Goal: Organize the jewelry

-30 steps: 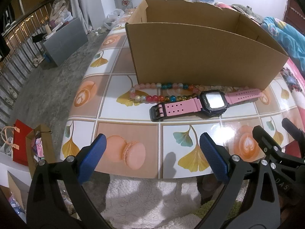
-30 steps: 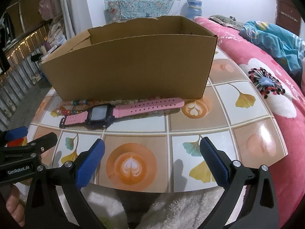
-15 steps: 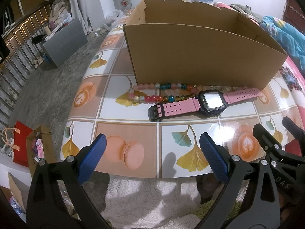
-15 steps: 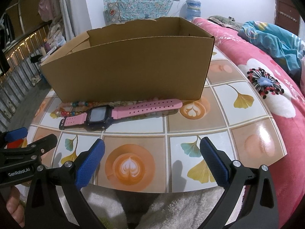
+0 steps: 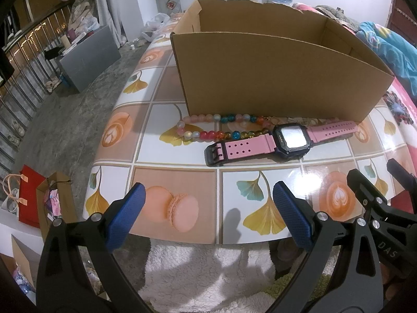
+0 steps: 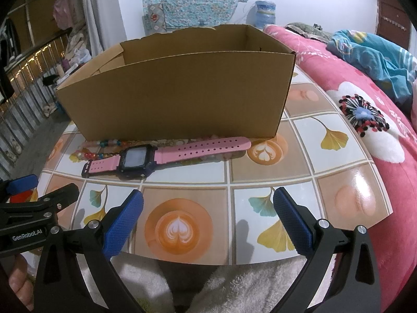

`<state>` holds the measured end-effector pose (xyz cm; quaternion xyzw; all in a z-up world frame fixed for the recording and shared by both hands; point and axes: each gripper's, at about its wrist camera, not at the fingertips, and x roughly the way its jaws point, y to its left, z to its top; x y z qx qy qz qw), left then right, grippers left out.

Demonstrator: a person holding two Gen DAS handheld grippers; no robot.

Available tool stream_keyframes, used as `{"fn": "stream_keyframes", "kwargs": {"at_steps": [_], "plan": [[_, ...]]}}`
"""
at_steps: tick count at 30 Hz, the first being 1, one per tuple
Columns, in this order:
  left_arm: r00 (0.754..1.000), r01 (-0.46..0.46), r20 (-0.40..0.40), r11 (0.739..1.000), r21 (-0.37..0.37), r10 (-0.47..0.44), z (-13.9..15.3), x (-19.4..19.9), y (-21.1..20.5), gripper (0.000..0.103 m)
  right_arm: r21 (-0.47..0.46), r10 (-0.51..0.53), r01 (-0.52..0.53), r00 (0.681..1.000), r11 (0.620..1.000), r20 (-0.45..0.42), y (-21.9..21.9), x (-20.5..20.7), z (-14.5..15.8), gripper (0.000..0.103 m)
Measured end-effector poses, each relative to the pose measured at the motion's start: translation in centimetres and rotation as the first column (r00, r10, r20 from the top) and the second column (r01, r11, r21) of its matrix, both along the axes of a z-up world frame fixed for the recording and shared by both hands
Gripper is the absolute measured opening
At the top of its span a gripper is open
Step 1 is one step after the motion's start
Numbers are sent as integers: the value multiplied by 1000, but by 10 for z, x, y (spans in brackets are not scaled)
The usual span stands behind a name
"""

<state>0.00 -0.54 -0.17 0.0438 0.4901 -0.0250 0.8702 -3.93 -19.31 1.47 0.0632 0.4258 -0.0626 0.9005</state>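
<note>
Left wrist view
My left claw [image 5: 207, 214]: blue pads spread wide apart, holding nothing, hovering over the near edge of the bench.
Bench [image 5: 177, 174]: tiled print top with ginkgo leaves, macarons, latte cups.
Watch [image 5: 282, 140]: pink strap, dark case, lying flat and stretched out, beyond the middle of the bench, just in front of the box.
Bead bracelet [image 5: 213, 126]: coloured beads, lying between the watch and the box front wall, its right end next to the watch case.
Box [image 5: 273, 78]: open-topped cardboard, standing upright on the far half of the bench; its floor is hidden from me.
Right claw body [image 5: 378, 208]: black, at the right edge of the frame.

Right wrist view
My right claw [image 6: 208, 216]: pads wide apart, empty, over the near edge of the bench [image 6: 260, 172].
Watch [image 6: 161, 155]: left of bench centre, screen up, long strap running right along the box front.
Bead bracelet [image 6: 104, 148]: behind the watch's left end, partly hidden by it.
Box [image 6: 177, 94]: behind both.
Bed cover [image 6: 391, 135]: pink floral, against the bench's right edge.
</note>
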Motion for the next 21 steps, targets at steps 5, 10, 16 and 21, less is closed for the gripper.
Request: {"fn": "stream_keyframes", "kwargs": {"at_steps": [5,10,16,21], "plan": [[1000,1,0,1000,0,-1,0,0,0,94,-1,1,-1,1000,1000,2,1,1,0,97],[1000,-1,-2,1000,-1,1,0,0,0,94,-3,1,-1,1000,1000,3,1,1,0,97],[1000,-3,-3,1000,-1,3,0,-1,5,94,-7,-3,3,1000,1000,6,0,0,0,97],[1000,-4,14,1000,-7,4,-1,2,10,94,-59,10,-10,1000,998,13,2,4,1,97]]}}
